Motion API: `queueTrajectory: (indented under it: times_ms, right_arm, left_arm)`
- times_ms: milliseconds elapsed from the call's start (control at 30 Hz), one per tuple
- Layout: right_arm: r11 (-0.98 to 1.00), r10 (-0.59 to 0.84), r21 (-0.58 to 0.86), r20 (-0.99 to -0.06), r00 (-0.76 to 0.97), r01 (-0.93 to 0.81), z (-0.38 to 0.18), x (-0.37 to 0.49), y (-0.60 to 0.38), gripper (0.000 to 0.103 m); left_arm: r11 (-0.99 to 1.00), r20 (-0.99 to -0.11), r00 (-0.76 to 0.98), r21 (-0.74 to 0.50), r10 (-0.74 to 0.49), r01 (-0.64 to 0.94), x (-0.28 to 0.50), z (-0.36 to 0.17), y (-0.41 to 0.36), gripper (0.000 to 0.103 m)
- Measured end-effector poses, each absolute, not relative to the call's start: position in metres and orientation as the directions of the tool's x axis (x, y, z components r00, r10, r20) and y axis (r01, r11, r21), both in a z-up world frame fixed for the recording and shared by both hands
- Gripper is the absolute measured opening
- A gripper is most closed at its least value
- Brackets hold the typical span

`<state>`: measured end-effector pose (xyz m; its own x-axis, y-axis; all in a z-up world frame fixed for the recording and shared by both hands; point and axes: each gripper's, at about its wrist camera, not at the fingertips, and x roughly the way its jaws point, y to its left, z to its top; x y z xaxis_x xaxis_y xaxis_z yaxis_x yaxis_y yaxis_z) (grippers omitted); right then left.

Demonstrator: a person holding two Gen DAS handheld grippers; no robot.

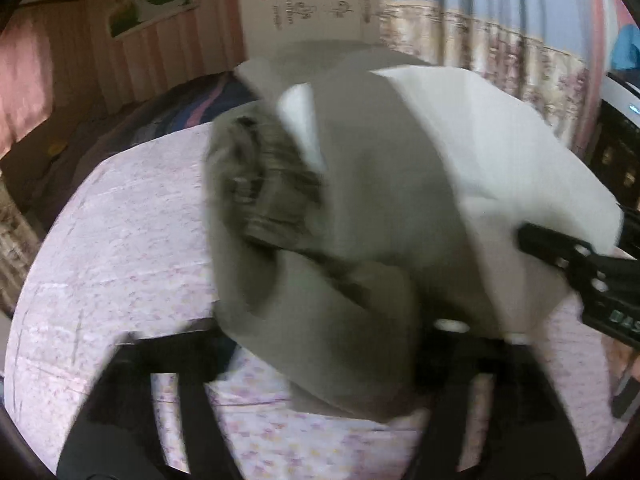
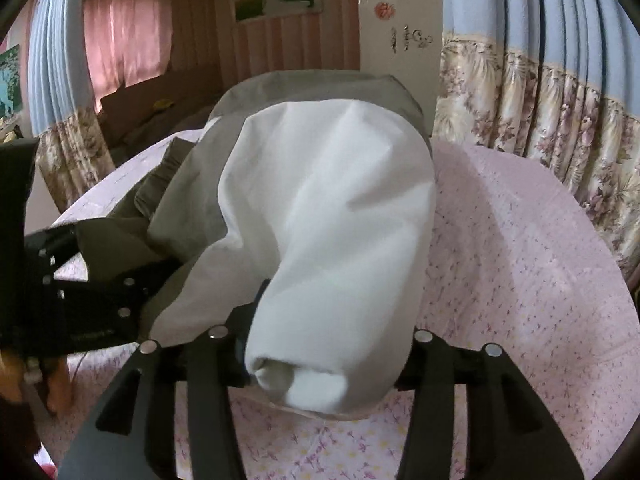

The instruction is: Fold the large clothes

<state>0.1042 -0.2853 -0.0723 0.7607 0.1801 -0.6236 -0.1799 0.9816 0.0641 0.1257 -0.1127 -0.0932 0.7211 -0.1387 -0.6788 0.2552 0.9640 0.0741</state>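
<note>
Across the centre of both views, the grey-and-white garment [image 2: 320, 208] lies bunched on the pink bedspread [image 2: 540, 260], folding barely begun. The right gripper [image 2: 320, 364] clamps its white end; the left gripper [image 1: 296, 344] stands apart, fabric draped between.

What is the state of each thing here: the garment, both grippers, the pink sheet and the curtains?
garment: bunched, not folded flat, white side outward, near end raised off the sheet.
left gripper: open, grey cloth lies loosely between its fingers; picture blurred.
right gripper: shut on the garment's white roll.
pink sheet: spread over the bed, under the garment.
curtains: drawn.
</note>
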Motion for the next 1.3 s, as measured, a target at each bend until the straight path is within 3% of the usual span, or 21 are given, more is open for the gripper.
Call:
queueTrajectory:
  times_ms: [133, 233, 333, 367, 433, 600, 833, 1133, 1300]
  right_arm:
    - [0.967, 0.246, 0.117, -0.643, 0.725, -0.224, -0.073, 0.106, -0.299, 0.066]
    - [0.959, 0.272, 0.128, -0.654, 0.705, -0.252, -0.072, 0.1, -0.303, 0.078]
    - [0.953, 0.295, 0.147, -0.647, 0.703, -0.264, -0.065, 0.087, -0.311, 0.082]
    - [0.953, 0.296, 0.143, -0.638, 0.711, -0.268, -0.061, 0.081, -0.312, 0.083]
    - [0.96, 0.27, 0.101, -0.59, 0.761, -0.262, -0.047, 0.064, -0.316, 0.093]
    - [0.98, 0.194, 0.051, -0.467, 0.863, -0.193, -0.008, 0.028, -0.317, 0.101]
    - [0.992, 0.125, 0.039, -0.387, 0.913, -0.12, 0.029, 0.009, -0.288, 0.101]
    - [0.999, -0.013, 0.028, -0.533, 0.846, 0.033, 0.023, 0.02, -0.256, 0.101]
    - [0.998, -0.009, 0.047, -0.536, 0.844, 0.041, 0.025, 0.008, -0.248, 0.101]
  left_arm:
    - [0.963, -0.691, 0.702, 0.033, -0.172, 0.268, 0.128, -0.093, -0.093, 0.1]
    - [0.959, -0.694, 0.698, 0.039, -0.176, 0.28, 0.122, -0.09, -0.089, 0.1]
    - [0.958, -0.707, 0.683, 0.027, -0.183, 0.285, 0.115, -0.085, -0.084, 0.1]
    - [0.958, -0.709, 0.68, 0.022, -0.187, 0.285, 0.112, -0.081, -0.082, 0.1]
    - [0.96, -0.711, 0.678, 0.016, -0.185, 0.279, 0.105, -0.073, -0.076, 0.1]
    - [0.968, -0.695, 0.702, 0.036, -0.154, 0.247, 0.084, -0.049, -0.062, 0.1]
    - [0.991, -0.582, 0.811, 0.057, -0.063, 0.118, 0.048, 0.004, -0.039, 0.1]
    - [0.989, -0.473, 0.88, 0.146, 0.037, 0.037, 0.004, 0.054, -0.031, 0.1]
    - [0.99, -0.493, 0.868, 0.138, 0.062, 0.008, -0.008, 0.061, -0.032, 0.1]
